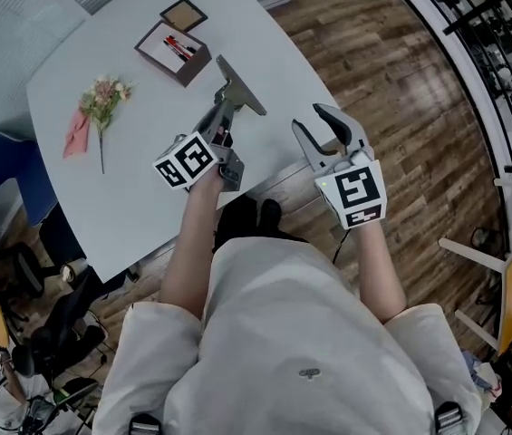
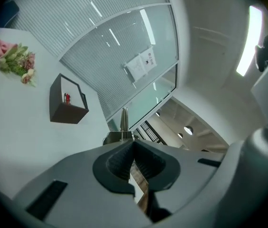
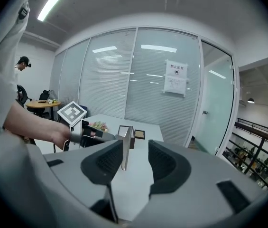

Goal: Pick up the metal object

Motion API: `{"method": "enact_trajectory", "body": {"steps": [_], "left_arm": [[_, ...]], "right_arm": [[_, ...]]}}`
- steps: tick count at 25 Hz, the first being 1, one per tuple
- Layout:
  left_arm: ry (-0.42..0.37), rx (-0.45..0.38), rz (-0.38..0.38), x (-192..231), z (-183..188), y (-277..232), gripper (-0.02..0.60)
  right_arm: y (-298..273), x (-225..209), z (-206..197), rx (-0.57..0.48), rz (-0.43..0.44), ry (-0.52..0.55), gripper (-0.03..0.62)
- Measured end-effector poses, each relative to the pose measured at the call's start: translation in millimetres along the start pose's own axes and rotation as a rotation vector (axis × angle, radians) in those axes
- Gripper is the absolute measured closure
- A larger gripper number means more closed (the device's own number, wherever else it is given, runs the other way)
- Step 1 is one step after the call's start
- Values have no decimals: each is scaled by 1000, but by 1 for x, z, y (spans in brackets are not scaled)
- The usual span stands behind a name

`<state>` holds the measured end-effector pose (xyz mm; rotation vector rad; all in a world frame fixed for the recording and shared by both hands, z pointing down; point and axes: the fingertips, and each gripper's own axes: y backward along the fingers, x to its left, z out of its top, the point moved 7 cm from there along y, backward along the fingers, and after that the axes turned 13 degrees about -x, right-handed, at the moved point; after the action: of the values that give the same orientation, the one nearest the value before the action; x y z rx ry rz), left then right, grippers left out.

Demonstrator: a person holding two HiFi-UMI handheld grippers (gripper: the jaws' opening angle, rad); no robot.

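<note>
The metal object [image 1: 240, 86] is a flat steel blade on a short handle, shaped like a T. My left gripper [image 1: 223, 123] is shut on its handle and holds it over the white table [image 1: 129, 198]. In the left gripper view the jaws are pressed together, and the metal object [image 2: 123, 121] sticks out just past my left gripper [image 2: 133, 145]. My right gripper [image 1: 326, 127] stands open with nothing between its fingers, at the table's near edge to the right of the blade. In the right gripper view the metal object [image 3: 125, 144] hangs upright beyond my right gripper [image 3: 136, 159], with my left gripper [image 3: 92, 135] beside it.
A brown open box [image 1: 176, 51] with red items and a small square frame [image 1: 184, 14] lie at the table's far side. A flower sprig with pink wrap [image 1: 97, 107] lies at the left. Chairs [image 1: 6, 166] stand to the left and wooden floor [image 1: 419, 134] lies to the right.
</note>
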<state>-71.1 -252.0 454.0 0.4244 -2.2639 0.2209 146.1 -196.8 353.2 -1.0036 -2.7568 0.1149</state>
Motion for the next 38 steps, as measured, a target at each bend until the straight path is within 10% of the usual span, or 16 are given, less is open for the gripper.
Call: {"method": "enact_trajectory", "body": {"steps": [38], "left_arm": [[-494, -119, -136, -105, 44, 73, 560]], "right_arm": [[-18, 19, 19, -147, 92, -149, 457]]}}
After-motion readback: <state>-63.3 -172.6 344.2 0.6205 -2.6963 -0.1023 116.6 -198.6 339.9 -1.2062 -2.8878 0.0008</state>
